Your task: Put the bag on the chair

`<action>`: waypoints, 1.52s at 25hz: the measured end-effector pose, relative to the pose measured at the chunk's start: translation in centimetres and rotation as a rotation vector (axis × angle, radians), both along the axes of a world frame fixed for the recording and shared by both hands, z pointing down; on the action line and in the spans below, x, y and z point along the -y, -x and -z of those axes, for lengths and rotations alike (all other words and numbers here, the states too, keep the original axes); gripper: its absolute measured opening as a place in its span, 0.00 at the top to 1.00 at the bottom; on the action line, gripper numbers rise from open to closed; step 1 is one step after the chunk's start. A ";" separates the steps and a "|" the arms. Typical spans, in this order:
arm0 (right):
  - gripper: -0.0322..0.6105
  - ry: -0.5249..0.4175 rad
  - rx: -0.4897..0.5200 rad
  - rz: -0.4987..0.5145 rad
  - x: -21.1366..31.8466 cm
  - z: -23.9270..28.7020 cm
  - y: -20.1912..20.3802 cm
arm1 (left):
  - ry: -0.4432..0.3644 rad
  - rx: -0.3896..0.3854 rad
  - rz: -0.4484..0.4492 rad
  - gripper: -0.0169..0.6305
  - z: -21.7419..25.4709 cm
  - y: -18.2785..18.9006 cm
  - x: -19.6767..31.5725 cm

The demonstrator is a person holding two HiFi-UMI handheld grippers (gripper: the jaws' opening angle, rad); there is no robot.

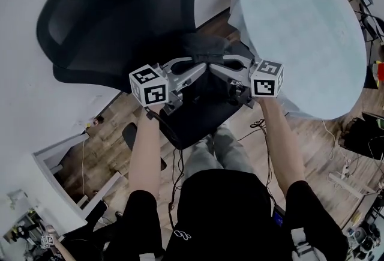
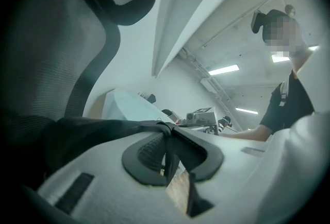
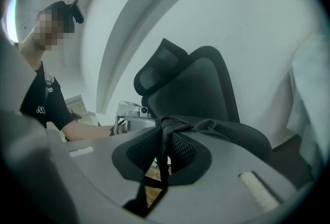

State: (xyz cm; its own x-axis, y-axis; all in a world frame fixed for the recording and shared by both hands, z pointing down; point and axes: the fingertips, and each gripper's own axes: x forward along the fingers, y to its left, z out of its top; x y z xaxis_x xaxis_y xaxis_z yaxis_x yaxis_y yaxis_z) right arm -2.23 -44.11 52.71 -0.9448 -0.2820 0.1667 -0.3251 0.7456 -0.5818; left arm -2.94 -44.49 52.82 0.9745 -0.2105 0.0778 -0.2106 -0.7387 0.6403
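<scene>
Wood floor (image 1: 114, 119), white wall (image 1: 24, 74): both grippers hold a black bag (image 1: 207, 45) at the office chair (image 1: 90, 20).
Head view: the left gripper (image 1: 195, 65) and right gripper (image 1: 219, 65) meet tip to tip over the seat, with the bag bunched just beyond them toward the backrest and a round pale table (image 1: 306, 32) beside. Left gripper view: the pads of the left gripper (image 2: 167, 153) pinch the bag's strap (image 2: 166, 161), and the bag's cloth (image 2: 77, 135) runs left toward the chair (image 2: 46, 63). Right gripper view: the jaws of the right gripper (image 3: 164, 151) likewise clamp a strap (image 3: 160, 176), with the bag's fabric (image 3: 206, 126) draped ahead, before the chair (image 3: 201, 89).
</scene>
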 end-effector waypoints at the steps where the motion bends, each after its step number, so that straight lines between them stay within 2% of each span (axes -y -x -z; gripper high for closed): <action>1: 0.88 0.016 0.001 -0.011 0.5 -0.9 0.0 | 0.020 0.002 0.005 0.90 -0.9 0.0 0.6; 5: 0.88 0.057 0.056 -0.081 3.0 -2.6 0.0 | 0.072 -0.037 0.063 0.90 -2.7 0.1 3.2; 10: 0.86 0.115 -0.018 -0.154 3.4 -4.9 -0.1 | 0.113 0.074 0.151 0.85 -5.1 0.1 3.6; 12: 0.85 0.121 -0.054 -0.153 2.8 -5.0 -0.1 | 0.114 0.114 0.163 0.79 -5.4 0.5 3.2; 14: 0.78 0.121 -0.103 -0.137 2.1 -5.1 -0.1 | 0.097 0.166 0.160 0.73 -5.4 1.0 2.6; 15: 0.73 0.120 -0.123 -0.128 1.7 -5.0 -0.3 | 0.091 0.192 0.156 0.68 -5.5 1.1 2.2; 17: 0.60 0.117 -0.148 -0.115 0.6 -4.6 -0.8 | 0.080 0.258 0.149 0.64 -5.7 1.5 1.3; 20: 0.60 0.095 -0.181 -0.112 -1.0 -3.7 -1.9 | 0.057 0.368 0.176 0.64 -5.9 2.7 -0.4; 23: 0.62 0.062 -0.207 -0.134 -1.8 -2.8 -2.5 | 0.050 0.436 0.209 0.64 -5.7 3.9 -2.0; 25: 0.62 0.038 -0.220 -0.157 -2.0 -2.2 -2.6 | 0.034 0.524 0.216 0.65 -5.7 4.6 -3.2; 27: 0.63 0.012 -0.213 -0.174 -2.2 -1.1 -2.1 | -0.006 0.613 0.264 0.69 -5.3 5.7 -3.8; 28: 0.63 -0.003 -0.206 -0.174 -2.3 -0.5 -1.7 | -0.032 0.633 0.313 0.71 -4.6 6.4 -3.7; 30: 0.64 -0.040 -0.198 -0.175 -2.4 0.8 -1.2 | -0.090 0.613 0.445 0.80 -2.1 7.5 -2.8; 33: 0.69 -0.118 -0.163 -0.233 -1.6 4.0 -0.5 | -0.198 0.503 0.608 0.98 3.4 8.2 -1.3; 36: 0.84 -0.221 -0.101 -0.339 0.0 8.7 -0.5 | -0.284 0.391 0.702 0.98 8.9 8.1 -0.3; 38: 0.94 -0.274 -0.049 -0.411 1.0 12.0 -0.9 | -0.318 0.343 0.761 0.98 11.8 7.9 0.3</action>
